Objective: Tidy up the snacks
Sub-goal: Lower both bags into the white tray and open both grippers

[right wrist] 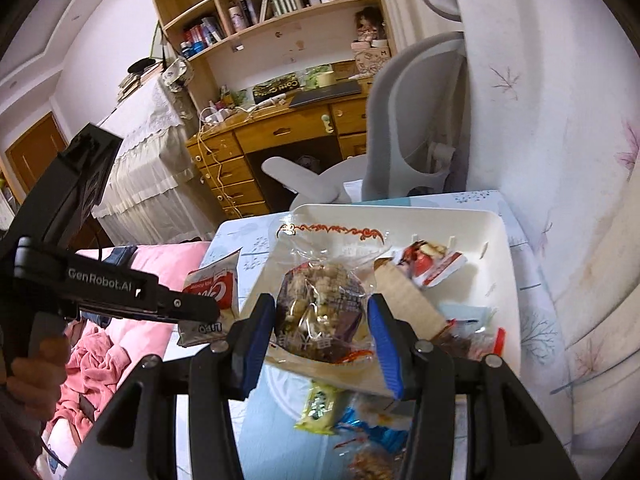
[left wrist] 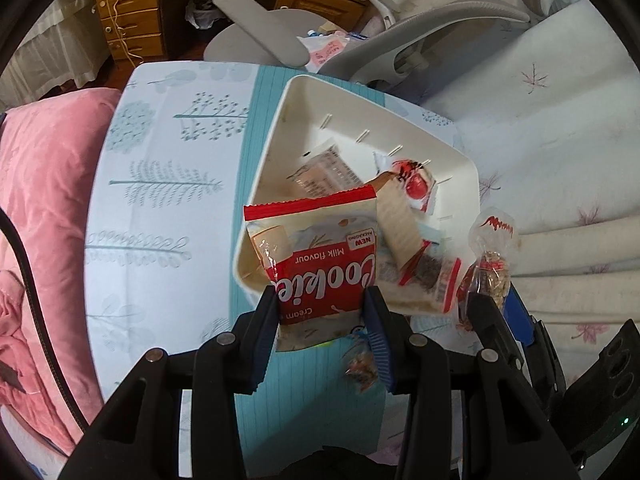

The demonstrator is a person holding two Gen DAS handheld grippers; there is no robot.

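My left gripper (left wrist: 322,300) is shut on a red and white cookie packet (left wrist: 320,248) and holds it above the near corner of a white plastic basket (left wrist: 288,112). My right gripper (right wrist: 322,316) is shut on a clear bag of nut snack (right wrist: 320,292) over the same basket (right wrist: 500,264). The basket holds several snack packets, among them a red and white one (left wrist: 416,188). The right gripper and its bag (left wrist: 490,264) show at the right of the left wrist view. The left gripper with the cookie packet (right wrist: 216,288) shows at the left of the right wrist view.
The basket stands on a small table with a light blue leaf-print cloth (left wrist: 168,184). Loose snack packets (right wrist: 320,404) lie on the cloth near me. A pink blanket (left wrist: 48,200) is to the left, a grey office chair (right wrist: 412,128) and wooden desk (right wrist: 280,136) behind, a white bed (left wrist: 560,140) to the right.
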